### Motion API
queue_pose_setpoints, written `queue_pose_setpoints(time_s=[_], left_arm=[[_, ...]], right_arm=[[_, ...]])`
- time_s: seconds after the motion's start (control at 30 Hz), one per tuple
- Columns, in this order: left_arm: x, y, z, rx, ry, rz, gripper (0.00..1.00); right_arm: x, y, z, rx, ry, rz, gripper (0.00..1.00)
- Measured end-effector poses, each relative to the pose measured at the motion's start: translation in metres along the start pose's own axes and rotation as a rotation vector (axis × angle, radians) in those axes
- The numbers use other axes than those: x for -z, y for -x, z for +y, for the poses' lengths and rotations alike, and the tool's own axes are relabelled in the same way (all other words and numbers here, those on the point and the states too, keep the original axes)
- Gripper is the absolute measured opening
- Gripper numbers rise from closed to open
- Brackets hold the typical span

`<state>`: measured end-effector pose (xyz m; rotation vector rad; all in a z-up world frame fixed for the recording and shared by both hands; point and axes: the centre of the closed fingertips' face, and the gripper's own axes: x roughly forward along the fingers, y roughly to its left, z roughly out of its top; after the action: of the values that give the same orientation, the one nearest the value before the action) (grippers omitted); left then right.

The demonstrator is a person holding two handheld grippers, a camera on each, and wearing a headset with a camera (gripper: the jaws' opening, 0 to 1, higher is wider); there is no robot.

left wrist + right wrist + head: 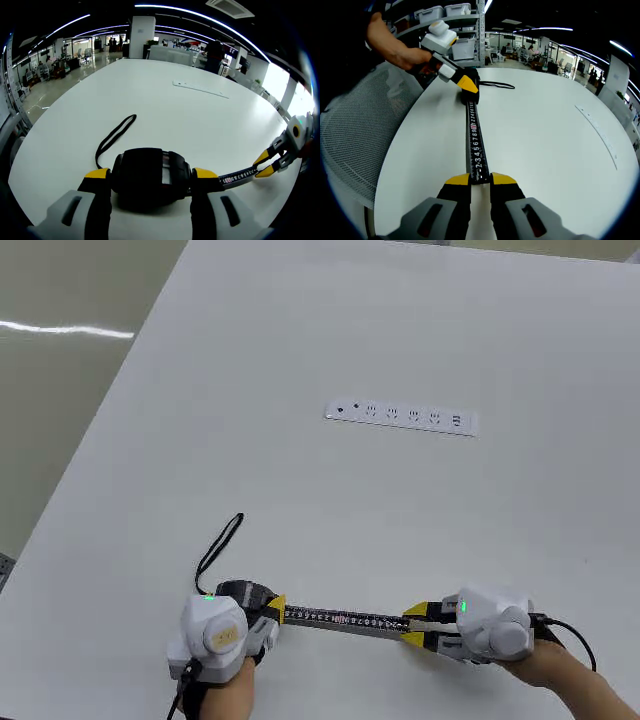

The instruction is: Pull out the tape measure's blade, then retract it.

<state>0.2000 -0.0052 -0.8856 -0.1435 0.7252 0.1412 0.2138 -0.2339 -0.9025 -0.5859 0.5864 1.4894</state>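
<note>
Clamping the black tape measure case [150, 162] by its sides: left tool [150, 175], yellow-tipped jaws closed on it, case resting on the white counter [400, 520] near the front edge. Right tool [480, 179]: jaws pinched on the blade [475, 135], seemingly at its tip, which the jaws hide. Blade drawn out, running straight and low over the counter between the two tools. Black wrist strap [114, 136]: looped on the counter behind the case. White power strip [402, 417]: well apart, farther back.
</note>
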Motion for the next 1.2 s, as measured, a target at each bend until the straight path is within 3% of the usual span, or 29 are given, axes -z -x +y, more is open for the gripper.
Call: queue_pose_setpoints(time_s=[1.2], left_arm=[[0.000, 0.000, 0.001, -0.001, -0.004, -0.001, 0.61]], right_arm=[[-0.016, -0.013, 0.000, -0.013, 0.006, -0.022, 0.12]])
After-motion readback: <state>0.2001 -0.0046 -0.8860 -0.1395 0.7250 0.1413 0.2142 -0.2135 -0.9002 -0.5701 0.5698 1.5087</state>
